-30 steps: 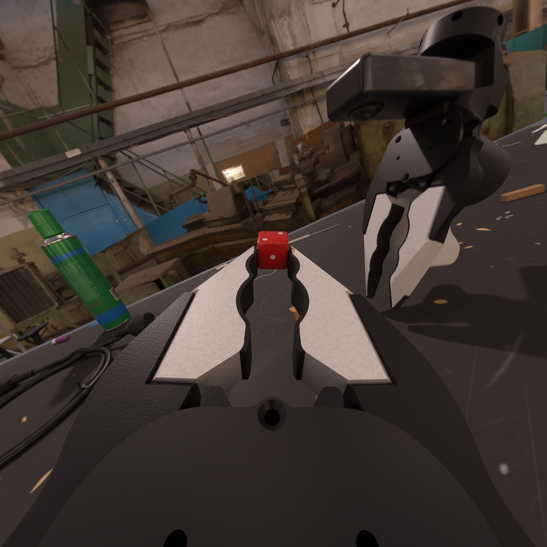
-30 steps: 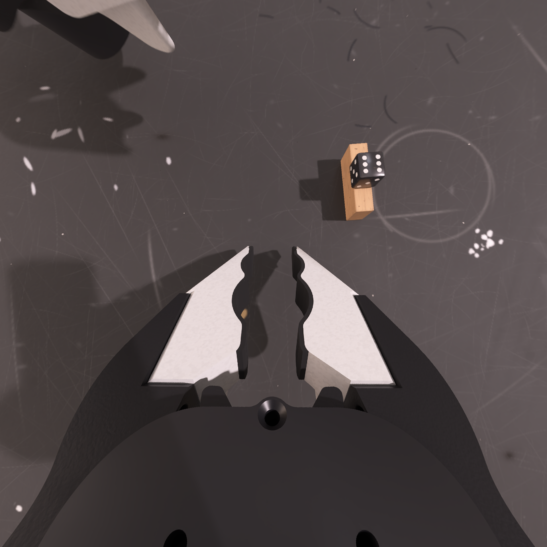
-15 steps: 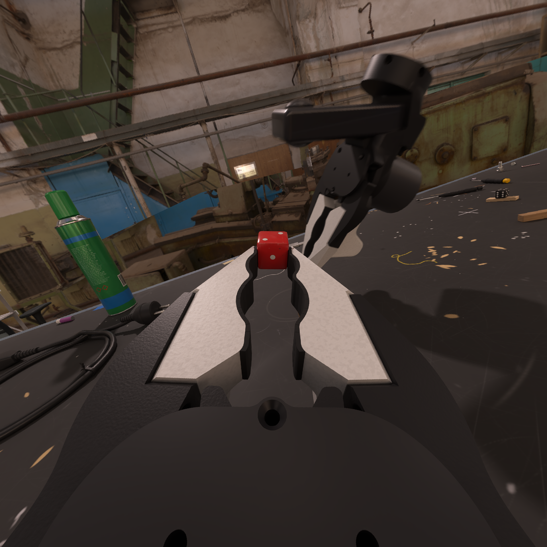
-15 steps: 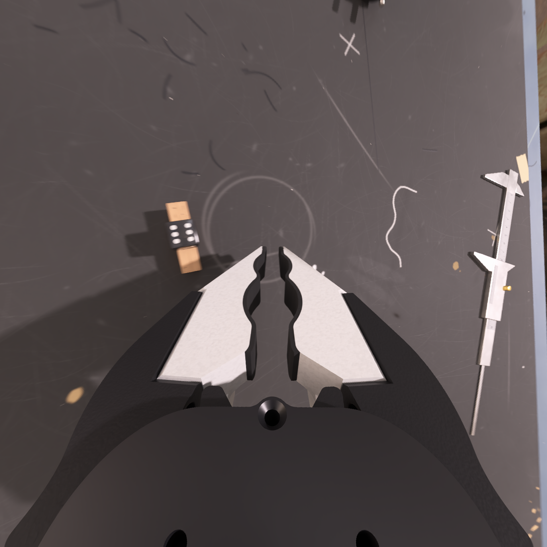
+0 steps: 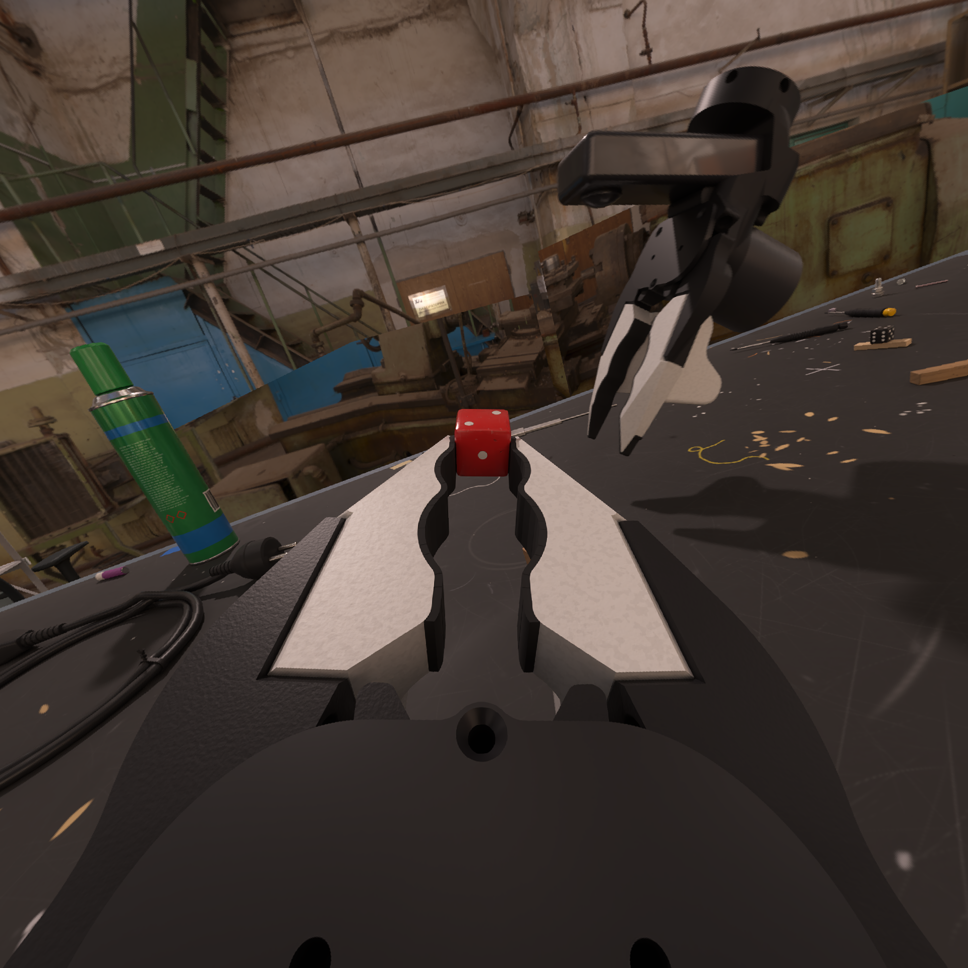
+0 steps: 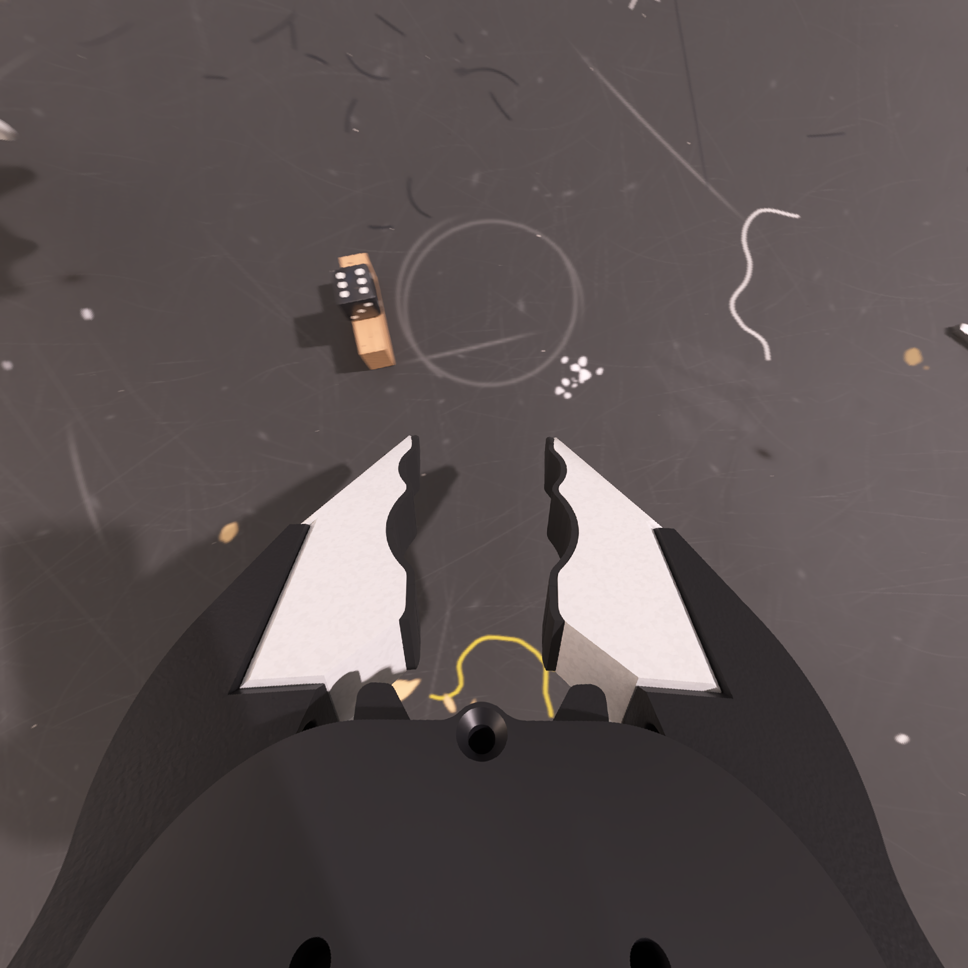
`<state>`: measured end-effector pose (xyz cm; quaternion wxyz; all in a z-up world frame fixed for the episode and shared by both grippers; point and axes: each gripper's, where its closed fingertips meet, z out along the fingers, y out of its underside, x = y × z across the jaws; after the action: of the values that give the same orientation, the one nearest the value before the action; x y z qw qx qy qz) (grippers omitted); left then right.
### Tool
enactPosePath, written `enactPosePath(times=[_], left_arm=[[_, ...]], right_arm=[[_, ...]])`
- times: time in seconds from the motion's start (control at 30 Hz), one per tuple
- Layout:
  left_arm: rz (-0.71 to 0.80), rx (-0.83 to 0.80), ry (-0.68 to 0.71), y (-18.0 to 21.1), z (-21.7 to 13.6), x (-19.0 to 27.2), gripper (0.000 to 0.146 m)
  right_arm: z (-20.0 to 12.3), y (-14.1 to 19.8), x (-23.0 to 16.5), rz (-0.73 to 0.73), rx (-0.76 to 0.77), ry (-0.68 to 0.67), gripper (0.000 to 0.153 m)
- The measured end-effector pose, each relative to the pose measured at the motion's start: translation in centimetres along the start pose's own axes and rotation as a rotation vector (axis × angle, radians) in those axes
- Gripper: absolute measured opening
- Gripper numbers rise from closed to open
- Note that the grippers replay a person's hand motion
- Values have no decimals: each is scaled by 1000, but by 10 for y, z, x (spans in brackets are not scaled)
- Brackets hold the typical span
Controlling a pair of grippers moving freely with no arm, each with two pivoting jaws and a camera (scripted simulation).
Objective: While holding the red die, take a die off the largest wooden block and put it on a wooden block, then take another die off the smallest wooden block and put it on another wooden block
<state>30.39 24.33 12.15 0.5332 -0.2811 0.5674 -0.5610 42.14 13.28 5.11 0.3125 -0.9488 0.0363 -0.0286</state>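
My left gripper (image 5: 482,445) is shut on the red die (image 5: 482,442) at its fingertips, held above the dark table. My right gripper (image 6: 482,445) is open and empty, looking straight down at the table; it also shows in the left wrist view (image 5: 613,440), hovering to the right of the red die. A black die (image 6: 355,290) sits on a small wooden block (image 6: 369,319), ahead and left of the right fingertips. In the left wrist view another black die (image 5: 881,334) sits on a flat wooden block (image 5: 882,344) far right, with a longer wooden block (image 5: 940,373) beside it.
A green spray can (image 5: 152,455) and a black cable with plug (image 5: 131,628) lie at the left. A chalk circle (image 6: 490,304), white string (image 6: 749,283), yellow string (image 6: 497,665) and wood chips mark the table (image 6: 733,471). Screwdrivers (image 5: 864,313) lie far right.
My right gripper has opened its jaws and shifted, so the block with the black die now lies farther ahead. In the left wrist view it has moved to the right. The left gripper still holds the red die.
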Motion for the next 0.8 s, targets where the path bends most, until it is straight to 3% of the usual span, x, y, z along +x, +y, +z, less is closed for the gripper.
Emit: enactPosePath(times=[0.13,0.3,0.63,0.8], left_arm=[[-4,2,2,0,0,1,19],[-7,6,8,-1,0,1,19],[15,4,25,-1,0,6,19],[21,5,30,-1,0,7,19]], right_arm=[[6,-13,-30,-54,105,-81,48],[42,-35,-56,-215,71,-103,47],[72,-48,-53,-243,2,-145,47],[76,-47,-52,-249,-6,-142,33]])
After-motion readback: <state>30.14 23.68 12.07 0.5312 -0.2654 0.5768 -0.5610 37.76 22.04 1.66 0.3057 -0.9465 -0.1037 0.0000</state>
